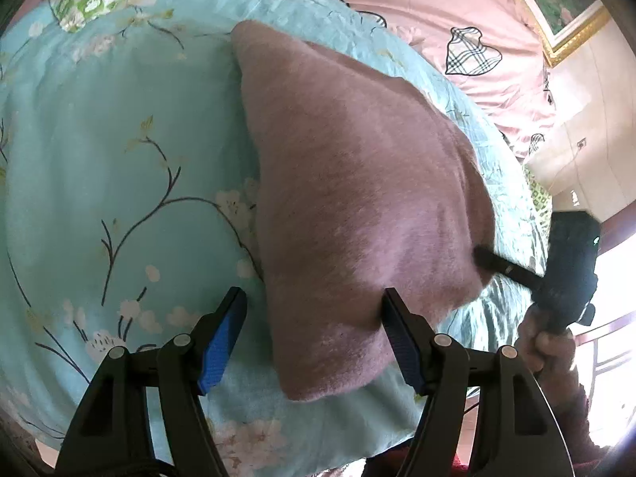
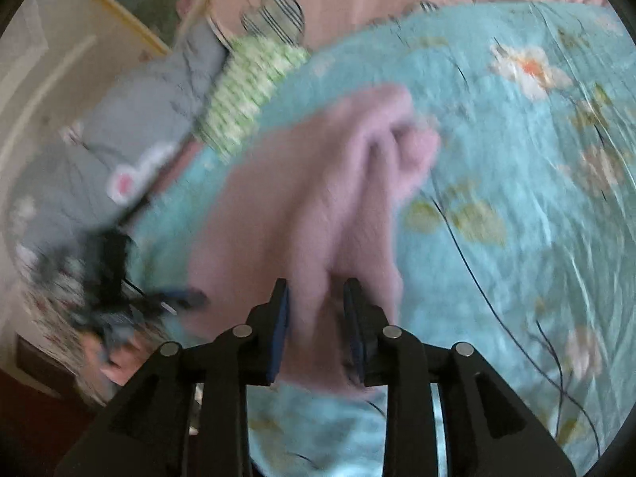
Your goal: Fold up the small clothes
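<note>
A fuzzy mauve-pink garment (image 1: 349, 183) lies in a folded slab on the teal floral bedspread (image 1: 119, 159). My left gripper (image 1: 313, 298) hovers open at the garment's near end, and its pads do not press the cloth. At the right edge of the left wrist view, one finger of my right gripper (image 1: 493, 260) reaches the garment's right side. The right wrist view is blurred. There my right gripper (image 2: 317, 290) has its jaws a little apart over the pink garment (image 2: 318, 183). Cloth lies between the pads, and no grip on it shows.
A green checked cloth (image 2: 246, 91) and a grey garment (image 2: 131, 131) lie at the far side of the bedspread. A pink sheet with plaid hearts (image 1: 437, 8) lies beyond it, with a gold-framed picture (image 1: 564, 0) on the wall. A person's hand (image 1: 552, 353) holds the right gripper.
</note>
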Demonstrator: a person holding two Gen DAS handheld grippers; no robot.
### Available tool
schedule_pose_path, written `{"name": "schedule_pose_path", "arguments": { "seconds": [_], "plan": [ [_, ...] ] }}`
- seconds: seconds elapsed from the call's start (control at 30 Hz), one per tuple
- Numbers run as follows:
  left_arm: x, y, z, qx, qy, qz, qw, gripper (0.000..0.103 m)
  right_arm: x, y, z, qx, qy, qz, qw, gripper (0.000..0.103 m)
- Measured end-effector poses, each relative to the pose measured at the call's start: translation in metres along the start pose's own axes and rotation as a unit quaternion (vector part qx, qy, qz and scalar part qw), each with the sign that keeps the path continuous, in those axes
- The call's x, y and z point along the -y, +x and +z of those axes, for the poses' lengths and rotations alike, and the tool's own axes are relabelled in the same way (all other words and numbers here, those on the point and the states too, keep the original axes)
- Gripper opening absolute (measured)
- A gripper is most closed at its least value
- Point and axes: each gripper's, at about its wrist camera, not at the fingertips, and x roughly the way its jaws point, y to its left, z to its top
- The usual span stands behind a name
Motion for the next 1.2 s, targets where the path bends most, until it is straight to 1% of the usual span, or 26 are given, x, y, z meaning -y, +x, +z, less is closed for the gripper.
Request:
{"name": "schedule_pose_path", "arguments": {
  "seconds": [0.03, 0.07, 0.1, 0.13, 0.2, 0.27, 0.33, 0.37, 0.47, 0.53, 0.6, 0.63, 0.67, 0.7, 0.77, 0.8, 0.87, 0.93, 1.0, 1.07, 1.1, 1.17, 1.2],
  "plan": [
    [0.001, 0.001, 0.0, -0.001, 0.002, 0.003, 1.0, 0.066, 0.002, 0.004, -0.004, -0.007, 0.002, 0.001, 1.0, 0.026],
    [0.002, 0.001, -0.001, -0.002, 0.006, 0.004, 1.0, 0.056, 0.002, 0.004, -0.009, -0.01, 0.004, 0.01, 1.0, 0.01],
    [0.006, 0.0, -0.002, -0.003, 0.012, 0.002, 0.9999, 0.047, 0.0, 0.0, -0.011, -0.004, 0.006, 0.016, 1.0, 0.01],
    [0.009, 0.0, -0.001, -0.003, 0.018, 0.006, 0.9998, 0.046, -0.003, -0.008, -0.012, 0.007, 0.005, 0.019, 1.0, 0.01],
    [0.015, 0.0, -0.002, -0.002, 0.032, 0.018, 0.9993, 0.04, -0.006, -0.021, -0.016, 0.026, 0.006, 0.023, 0.999, 0.01],
    [0.014, 0.007, -0.004, -0.014, 0.032, 0.022, 0.9991, 0.038, 0.003, -0.024, -0.022, 0.028, 0.021, 0.01, 0.999, 0.009],
    [0.007, 0.016, -0.006, -0.026, 0.025, 0.015, 0.9992, 0.038, 0.011, -0.013, -0.029, 0.014, 0.033, -0.005, 0.999, 0.009],
    [0.005, 0.018, -0.007, -0.024, 0.023, 0.01, 0.9994, 0.038, 0.019, -0.006, -0.034, 0.009, 0.043, -0.008, 0.999, 0.009],
    [-0.002, 0.018, -0.01, -0.019, 0.015, -0.004, 0.9997, 0.039, 0.031, 0.002, -0.038, 0.028, 0.076, 0.005, 0.997, 0.009],
    [-0.003, 0.014, -0.012, -0.022, 0.017, -0.004, 0.9996, 0.04, 0.026, 0.001, -0.037, 0.029, 0.072, -0.003, 0.997, 0.009],
    [-0.003, 0.008, -0.015, -0.023, 0.024, 0.001, 0.9994, 0.042, 0.021, -0.005, -0.036, 0.022, 0.07, -0.005, 0.997, 0.009],
    [-0.002, 0.004, -0.017, -0.022, 0.028, 0.003, 0.9994, 0.043, 0.018, -0.006, -0.035, 0.022, 0.071, -0.005, 0.997, 0.011],
    [-0.001, 0.0, -0.019, -0.021, 0.032, 0.006, 0.9993, 0.044, 0.017, -0.011, -0.035, 0.023, 0.074, -0.008, 0.997, 0.015],
    [0.001, -0.005, -0.021, -0.017, 0.04, 0.013, 0.999, 0.045, 0.014, -0.017, -0.035, 0.025, 0.077, -0.015, 0.997, 0.016],
    [0.005, -0.018, -0.022, -0.007, 0.058, 0.024, 0.998, 0.045, 0.007, -0.028, -0.033, 0.037, 0.073, -0.027, 0.996, 0.016],
    [0.009, -0.025, -0.02, 0.0, 0.067, 0.027, 0.9974, 0.045, 0.001, -0.038, -0.029, 0.051, 0.067, -0.032, 0.996, 0.016],
    [0.015, -0.04, -0.01, 0.021, 0.083, 0.026, 0.996, 0.045, -0.007, -0.049, -0.019, 0.076, 0.058, -0.026, 0.995, 0.016],
    [0.021, -0.05, 0.011, 0.046, 0.088, 0.014, 0.9949, 0.045, -0.018, -0.052, -0.001, 0.095, 0.045, -0.013, 0.994, 0.016],
    [0.027, -0.051, 0.033, 0.064, 0.087, -0.001, 0.9942, 0.044, -0.026, -0.045, 0.018, 0.103, 0.038, -0.001, 0.994, 0.016],
    [0.032, -0.045, 0.057, 0.076, 0.087, 0.0, 0.9933, 0.042, -0.034, -0.025, 0.042, 0.107, 0.037, 0.002, 0.994, 0.017],
    [0.036, -0.038, 0.068, 0.074, 0.086, -0.007, 0.9936, 0.042, -0.036, -0.015, 0.052, 0.106, 0.043, 0.003, 0.993, 0.017],
    [0.038, -0.019, 0.086, 0.055, 0.076, -0.029, 0.9951, 0.042, -0.035, 0.007, 0.07, 0.101, 0.058, 0.004, 0.993, 0.017],
    [0.037, -0.009, 0.093, 0.049, 0.066, -0.017, 0.9965, 0.039, -0.032, 0.019, 0.079, 0.094, 0.061, -0.006, 0.994, 0.017]
  ]
}}
